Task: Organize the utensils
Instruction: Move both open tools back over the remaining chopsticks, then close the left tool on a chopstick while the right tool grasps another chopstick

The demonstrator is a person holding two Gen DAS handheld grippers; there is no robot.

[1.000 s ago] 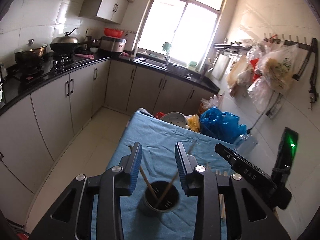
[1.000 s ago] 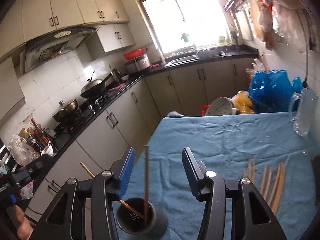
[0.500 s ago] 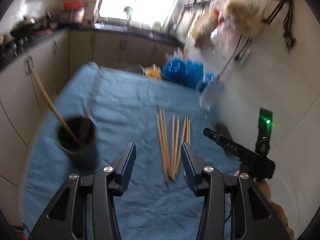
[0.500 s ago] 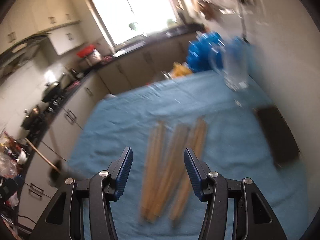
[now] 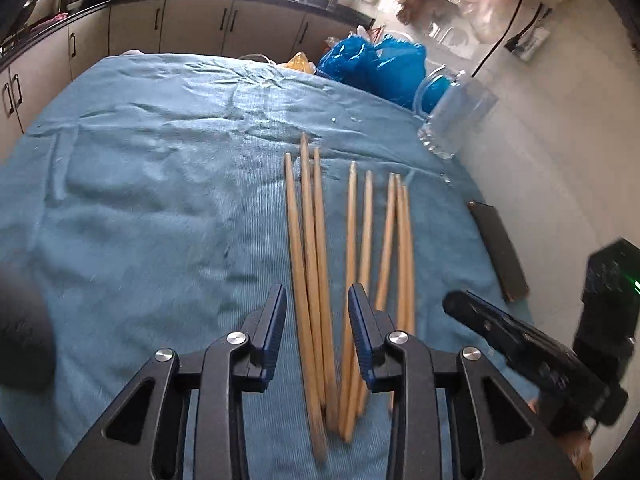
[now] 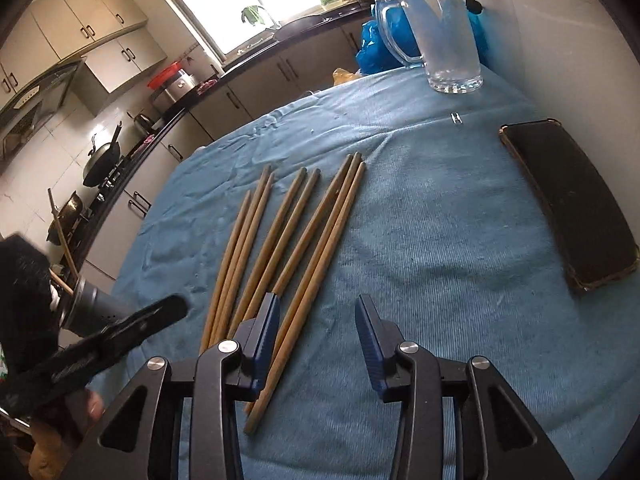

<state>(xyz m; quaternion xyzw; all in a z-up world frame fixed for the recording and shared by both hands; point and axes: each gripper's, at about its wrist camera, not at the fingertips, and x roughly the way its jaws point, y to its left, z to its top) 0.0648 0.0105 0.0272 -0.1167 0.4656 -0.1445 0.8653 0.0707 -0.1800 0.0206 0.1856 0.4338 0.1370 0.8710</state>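
Both wrist views tilted down, near, perhaps sharing chopsticks [image 5: 352, 248].

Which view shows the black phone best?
Right wrist view: the black phone lies whole and sharp on the blue cloth, seen from above. Left wrist view shows the same phone only as a thin, foreshortened strip near the wall.

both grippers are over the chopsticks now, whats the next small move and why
Probably lower the left gripper a little further and shut it on one chopstick. Its fingers have just been closing and already straddle the leftmost chopsticks, which lie loose on the blue cloth with nothing gripped. The holder with two chopsticks already in it waits at the left.
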